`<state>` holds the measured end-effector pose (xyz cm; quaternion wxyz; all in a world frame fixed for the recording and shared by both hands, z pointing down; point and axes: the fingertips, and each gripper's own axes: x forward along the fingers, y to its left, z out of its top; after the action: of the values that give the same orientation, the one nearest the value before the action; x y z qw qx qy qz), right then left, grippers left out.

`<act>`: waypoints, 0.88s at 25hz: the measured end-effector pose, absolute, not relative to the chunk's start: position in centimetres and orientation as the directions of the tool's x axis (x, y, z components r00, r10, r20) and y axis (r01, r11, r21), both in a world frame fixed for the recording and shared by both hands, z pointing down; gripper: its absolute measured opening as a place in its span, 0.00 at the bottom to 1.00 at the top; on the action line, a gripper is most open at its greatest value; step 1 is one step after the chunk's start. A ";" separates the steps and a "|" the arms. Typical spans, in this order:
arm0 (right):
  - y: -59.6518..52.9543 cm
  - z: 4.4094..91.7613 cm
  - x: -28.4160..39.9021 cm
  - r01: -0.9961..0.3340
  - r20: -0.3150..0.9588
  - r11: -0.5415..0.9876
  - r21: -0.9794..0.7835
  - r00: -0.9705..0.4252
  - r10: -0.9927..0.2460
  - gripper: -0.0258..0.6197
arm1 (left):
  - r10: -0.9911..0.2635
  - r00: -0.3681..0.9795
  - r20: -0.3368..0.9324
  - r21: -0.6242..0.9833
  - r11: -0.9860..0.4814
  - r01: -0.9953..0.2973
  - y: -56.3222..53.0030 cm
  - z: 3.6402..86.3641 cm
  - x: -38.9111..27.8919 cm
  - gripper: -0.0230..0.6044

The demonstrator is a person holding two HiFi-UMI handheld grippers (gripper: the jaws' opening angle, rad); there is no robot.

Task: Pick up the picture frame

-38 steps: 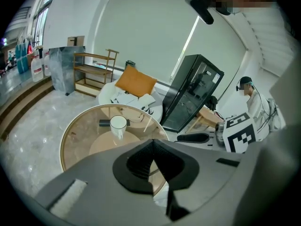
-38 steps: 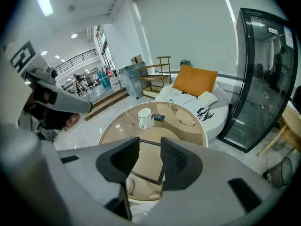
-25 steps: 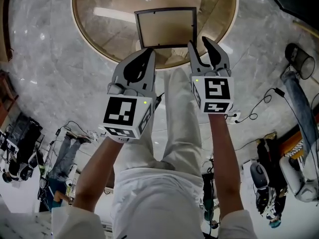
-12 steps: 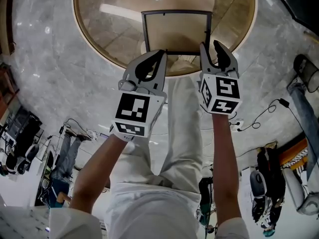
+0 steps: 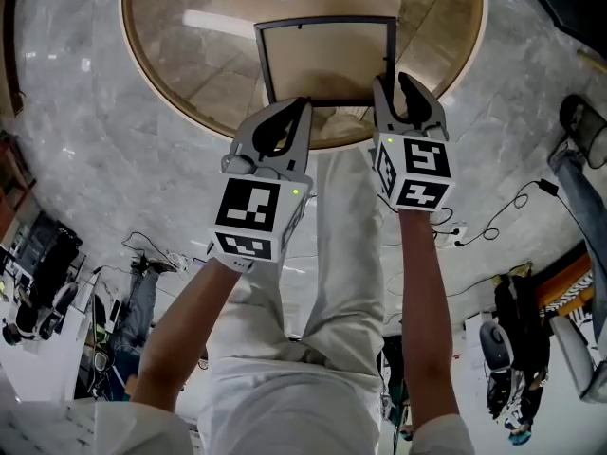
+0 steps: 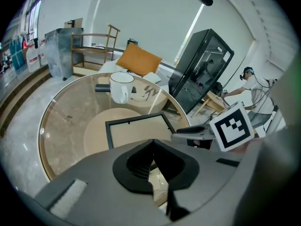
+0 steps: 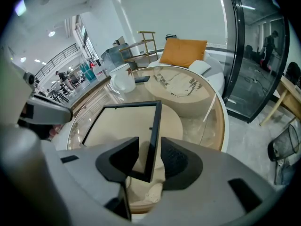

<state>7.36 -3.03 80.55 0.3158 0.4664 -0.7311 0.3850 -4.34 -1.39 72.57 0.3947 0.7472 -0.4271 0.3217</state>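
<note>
Two grippers attend the picture frame (image 5: 327, 60), flat on the glass bench (image 5: 190, 83). The right gripper (image 5: 395, 85) has fingers parted, straddling the frame's right rail; the left gripper (image 5: 298, 110) has fingers clenched, empty, at its near edge. Likely risk: a one-corner clamp lets the frame swing.

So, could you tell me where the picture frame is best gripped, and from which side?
Grip the thin right-hand rail of the picture frame by its near corner, coming from the person's side: that narrow rail fits between the open jaws of the right hand-held gripper.
</note>
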 end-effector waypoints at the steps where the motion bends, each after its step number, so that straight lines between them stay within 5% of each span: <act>1: -3.0 80.8 7.2 -0.925 0.822 0.264 -0.275 -0.368 -0.434 0.22 | -0.386 0.428 0.817 0.318 -0.319 -0.893 -1.4 72.5 -4.4 0.04; 22: -2.9 81.2 8.6 -0.914 0.816 0.164 -0.372 -0.406 -0.412 0.10 | -0.402 0.452 0.796 0.339 -0.322 -0.884 -2.1 70.1 -3.5 0.04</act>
<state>8.56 -2.93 81.21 0.2805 0.4673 -0.7095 0.4468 -3.54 -2.08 70.14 0.3964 0.7541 -0.4264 0.3038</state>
